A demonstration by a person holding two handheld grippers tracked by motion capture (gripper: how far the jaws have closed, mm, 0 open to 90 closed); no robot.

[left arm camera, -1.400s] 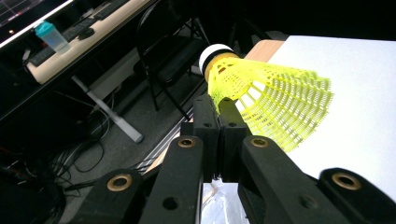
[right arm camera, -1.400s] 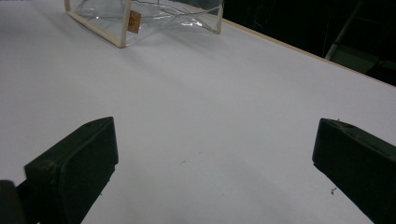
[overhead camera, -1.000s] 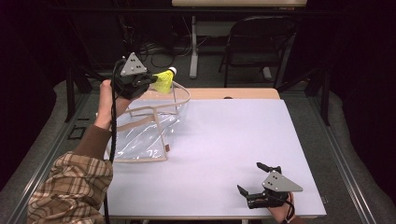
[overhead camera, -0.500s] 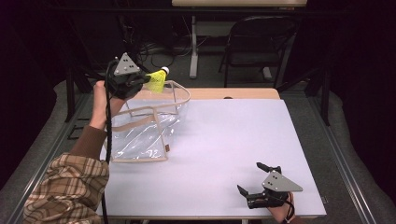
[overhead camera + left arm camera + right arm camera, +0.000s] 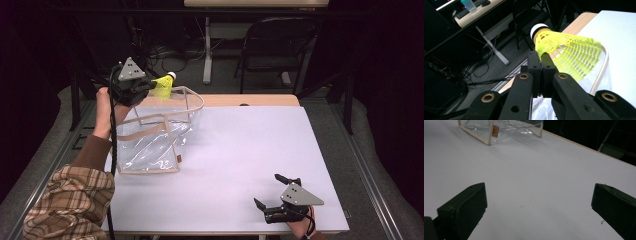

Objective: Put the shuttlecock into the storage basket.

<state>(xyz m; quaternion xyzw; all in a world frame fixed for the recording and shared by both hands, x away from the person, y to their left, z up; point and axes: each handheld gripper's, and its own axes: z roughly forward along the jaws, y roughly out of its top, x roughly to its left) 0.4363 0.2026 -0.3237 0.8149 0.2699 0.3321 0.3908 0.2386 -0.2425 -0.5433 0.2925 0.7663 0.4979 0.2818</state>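
Note:
My left gripper (image 5: 150,88) is raised above the far left corner of the table, shut on the skirt of a yellow shuttlecock (image 5: 163,86) with a white cork tip. In the left gripper view the two jaws press together on the edge of the shuttlecock's mesh skirt (image 5: 571,56), midway at the left gripper (image 5: 541,60). Below it stands a clear plastic bag (image 5: 155,135) with beige trim, its mouth open upward. My right gripper (image 5: 267,192) rests near the table's front right edge, jaws wide apart with nothing between them, as the right gripper (image 5: 536,202) view confirms.
The white table (image 5: 250,150) has a wooden strip along its far edge. Behind it stand a dark folding chair (image 5: 272,45) and a desk leg (image 5: 206,50) among floor cables. The clear bag (image 5: 499,127) lies far ahead in the right gripper view.
The left hand with the shuttlecock has drifted slightly left and up, then settled back above the bag's rim. The right gripper has stayed where it was.

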